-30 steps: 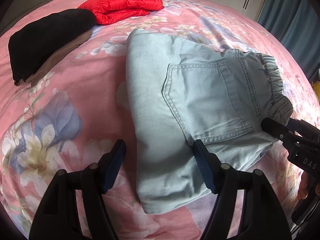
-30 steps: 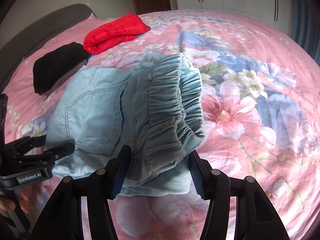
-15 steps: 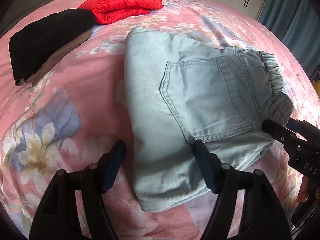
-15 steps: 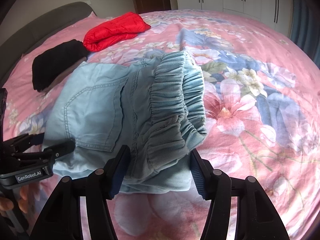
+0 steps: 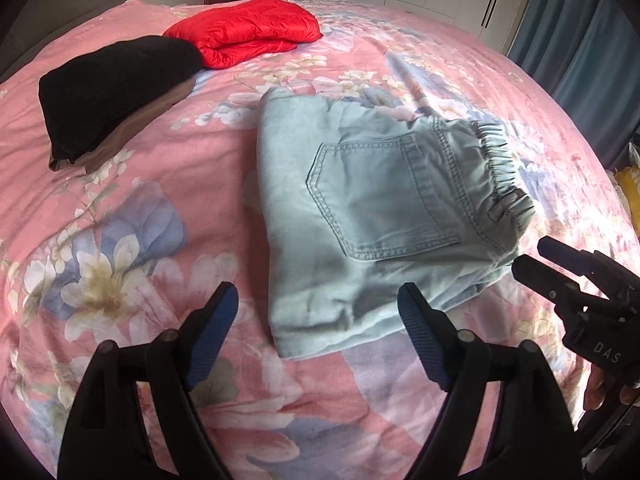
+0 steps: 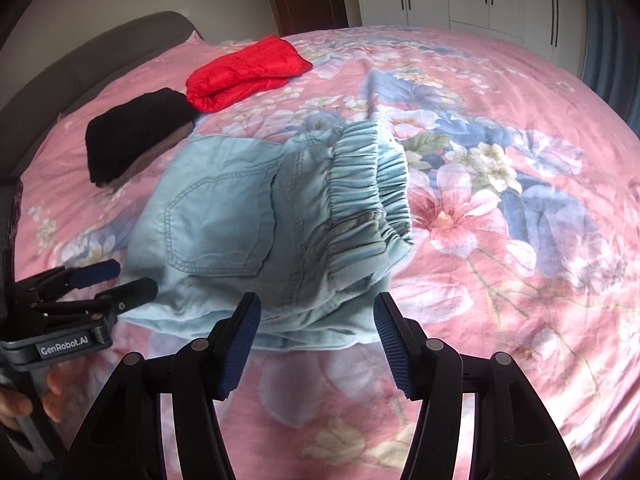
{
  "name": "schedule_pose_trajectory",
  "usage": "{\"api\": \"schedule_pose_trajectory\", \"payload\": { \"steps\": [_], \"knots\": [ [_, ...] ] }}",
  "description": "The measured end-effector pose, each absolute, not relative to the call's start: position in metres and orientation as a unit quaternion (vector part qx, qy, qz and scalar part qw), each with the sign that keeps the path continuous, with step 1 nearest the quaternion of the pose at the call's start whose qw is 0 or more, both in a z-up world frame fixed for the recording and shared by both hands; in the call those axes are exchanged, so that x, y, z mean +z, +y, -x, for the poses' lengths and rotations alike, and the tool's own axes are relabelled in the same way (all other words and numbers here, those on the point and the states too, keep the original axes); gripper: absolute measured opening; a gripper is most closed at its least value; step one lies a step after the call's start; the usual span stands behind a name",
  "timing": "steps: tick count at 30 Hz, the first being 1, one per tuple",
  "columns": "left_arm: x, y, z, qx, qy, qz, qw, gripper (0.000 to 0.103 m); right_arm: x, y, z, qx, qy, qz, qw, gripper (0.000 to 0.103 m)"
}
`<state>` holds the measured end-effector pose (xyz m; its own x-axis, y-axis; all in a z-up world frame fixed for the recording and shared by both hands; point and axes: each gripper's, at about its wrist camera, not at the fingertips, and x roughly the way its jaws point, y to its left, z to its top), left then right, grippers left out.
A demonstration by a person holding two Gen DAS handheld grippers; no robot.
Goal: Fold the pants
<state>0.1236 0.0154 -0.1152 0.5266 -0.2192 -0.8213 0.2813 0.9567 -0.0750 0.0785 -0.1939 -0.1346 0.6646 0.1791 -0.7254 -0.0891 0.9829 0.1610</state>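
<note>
- Denim pants (image 5: 372, 216), soft and floppy, are best gripped at the thick elastic waistband.
- Left claw (image 5: 318, 332), just widened, and right claw (image 6: 316, 338) are seen released, empty, just short of them.

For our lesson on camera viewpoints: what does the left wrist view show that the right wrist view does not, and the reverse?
Only the left wrist view shows the yellow item at the bed's right edge and the right gripper from the side. Only the right wrist view shows the grey headboard clearly and the left gripper from the side. Both show the folded pale blue pants, red jacket, black garment and floral bedspread.
</note>
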Motion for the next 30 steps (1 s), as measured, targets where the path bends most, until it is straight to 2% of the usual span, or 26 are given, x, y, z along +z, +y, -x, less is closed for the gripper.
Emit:
{"api": "schedule_pose_trajectory", "payload": {
  "steps": [1,2,3,5,9,14,17,30],
  "knots": [
    [-0.108,0.016,-0.118,-0.145,0.460,-0.034,0.875,0.085,-0.130,-0.192,-0.073,0.073,0.399,-0.050,0.913,0.059],
    [-0.101,0.017,-0.113,-0.146,0.456,-0.034,0.877,0.091,-0.125,-0.191,-0.068,0.074,0.394,-0.047,0.915,0.059],
    [-0.094,0.018,-0.107,-0.146,0.450,-0.033,0.880,0.098,-0.120,-0.190,-0.062,0.076,0.390,-0.046,0.916,0.063],
    [-0.081,0.020,-0.095,-0.141,0.436,-0.036,0.888,0.102,-0.108,-0.189,-0.050,0.081,0.377,-0.048,0.921,0.074],
    [-0.063,0.024,-0.076,-0.141,0.429,-0.030,0.892,0.103,-0.086,-0.189,-0.030,0.085,0.357,-0.050,0.929,0.085],
    [-0.046,0.027,-0.062,-0.129,0.430,-0.033,0.893,0.103,-0.064,-0.188,-0.010,0.091,0.336,-0.041,0.936,0.088],
    [-0.037,0.028,-0.052,-0.126,0.429,-0.037,0.894,0.103,-0.053,-0.187,0.000,0.097,0.322,-0.034,0.941,0.102],
    [-0.012,0.031,-0.030,-0.116,0.431,-0.034,0.894,0.103,-0.024,-0.177,0.022,0.095,0.298,-0.014,0.950,0.102]
  ]
}}
